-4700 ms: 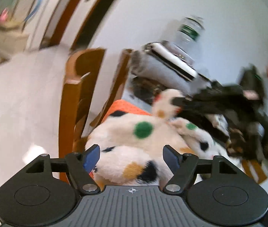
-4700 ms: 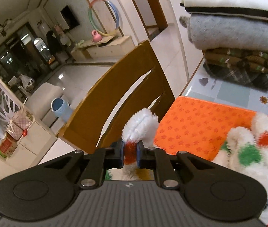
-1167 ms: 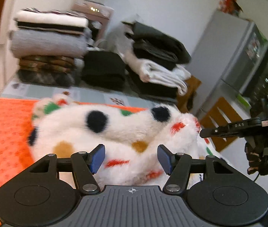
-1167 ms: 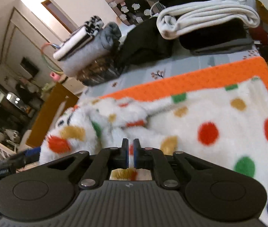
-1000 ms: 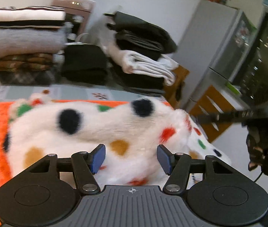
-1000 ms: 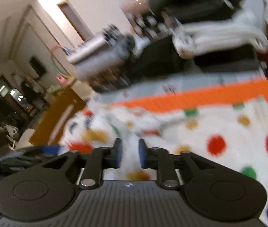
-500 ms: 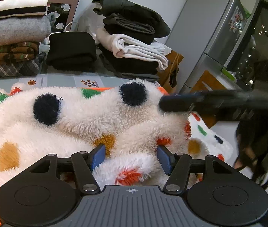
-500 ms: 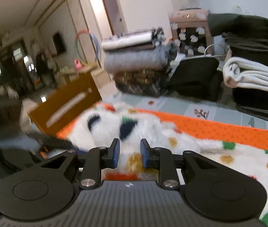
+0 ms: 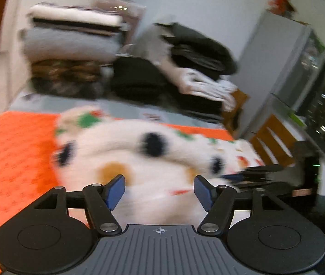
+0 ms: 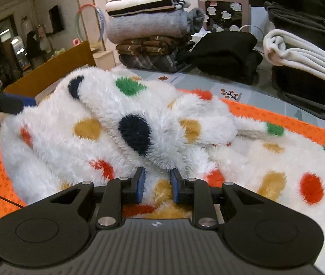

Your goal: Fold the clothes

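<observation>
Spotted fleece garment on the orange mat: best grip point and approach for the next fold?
Likely the raised fold with the navy spot on the spotted fleece garment. It stands proud of the orange mat, so a thick ridge is there to pinch. Come from the near edge, low and forward, where the right tool sits.

Both views bend strongly at the edges, with dark vignetted corners. The left wrist view is motion-smeared — the folded stacks (image 9: 70, 52) and the spotted fleece (image 9: 153, 155) lose their outlines. The right wrist view is sharp, evenly lit indoors — small lamp glints show far left.
</observation>
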A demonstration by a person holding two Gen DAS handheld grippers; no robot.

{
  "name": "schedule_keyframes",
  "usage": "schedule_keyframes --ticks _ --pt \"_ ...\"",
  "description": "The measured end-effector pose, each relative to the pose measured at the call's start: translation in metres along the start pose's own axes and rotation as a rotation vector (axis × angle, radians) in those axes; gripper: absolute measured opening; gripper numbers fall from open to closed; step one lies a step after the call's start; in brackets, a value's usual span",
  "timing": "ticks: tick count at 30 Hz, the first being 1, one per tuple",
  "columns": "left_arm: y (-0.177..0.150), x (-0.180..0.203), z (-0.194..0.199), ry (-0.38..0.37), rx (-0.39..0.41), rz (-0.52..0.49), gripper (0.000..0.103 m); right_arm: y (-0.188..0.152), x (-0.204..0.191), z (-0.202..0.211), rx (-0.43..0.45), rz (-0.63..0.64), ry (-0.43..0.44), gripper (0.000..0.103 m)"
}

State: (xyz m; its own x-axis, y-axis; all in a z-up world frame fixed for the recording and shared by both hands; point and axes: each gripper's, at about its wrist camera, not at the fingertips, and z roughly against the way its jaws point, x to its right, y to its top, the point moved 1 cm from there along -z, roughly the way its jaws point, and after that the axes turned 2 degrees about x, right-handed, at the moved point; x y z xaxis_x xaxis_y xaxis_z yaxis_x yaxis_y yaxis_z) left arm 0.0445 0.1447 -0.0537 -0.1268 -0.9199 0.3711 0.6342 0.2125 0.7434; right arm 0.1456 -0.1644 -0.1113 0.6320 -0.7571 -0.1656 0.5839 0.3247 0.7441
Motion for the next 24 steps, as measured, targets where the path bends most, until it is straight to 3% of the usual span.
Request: schedule_keyframes --ticks 3,5,9,15,22,23,24 --pt "0.002 -0.026 0.007 0.055 -0.01 0.028 0.069 0.011 -0.003 0.024 0.037 -0.069 -0.008 0.035" --pt "0.004 -0.039 0.011 0.075 -0.015 0.049 0.069 0.017 -0.001 0.045 0.086 -0.114 -0.031 0.048" --pt "0.01 -0.049 0.021 0.086 -0.002 0.06 0.069 0.019 0.018 0.074 0.126 -0.21 -0.102 0.05" --pt "0.017 -0.045 0.025 0.072 0.018 0.056 0.07 0.007 0.068 0.071 0.108 -0.37 -0.188 0.049" --pt "0.015 -0.03 0.028 0.067 0.037 0.045 0.07 0.008 0.095 0.039 0.047 -0.359 -0.164 0.026" --pt "0.014 -0.027 0.028 0.068 0.041 0.045 0.07 0.009 0.096 0.035 0.041 -0.354 -0.156 0.011" --pt "0.015 -0.025 0.029 0.072 0.046 0.044 0.07 0.009 0.098 0.032 0.039 -0.355 -0.149 0.002"
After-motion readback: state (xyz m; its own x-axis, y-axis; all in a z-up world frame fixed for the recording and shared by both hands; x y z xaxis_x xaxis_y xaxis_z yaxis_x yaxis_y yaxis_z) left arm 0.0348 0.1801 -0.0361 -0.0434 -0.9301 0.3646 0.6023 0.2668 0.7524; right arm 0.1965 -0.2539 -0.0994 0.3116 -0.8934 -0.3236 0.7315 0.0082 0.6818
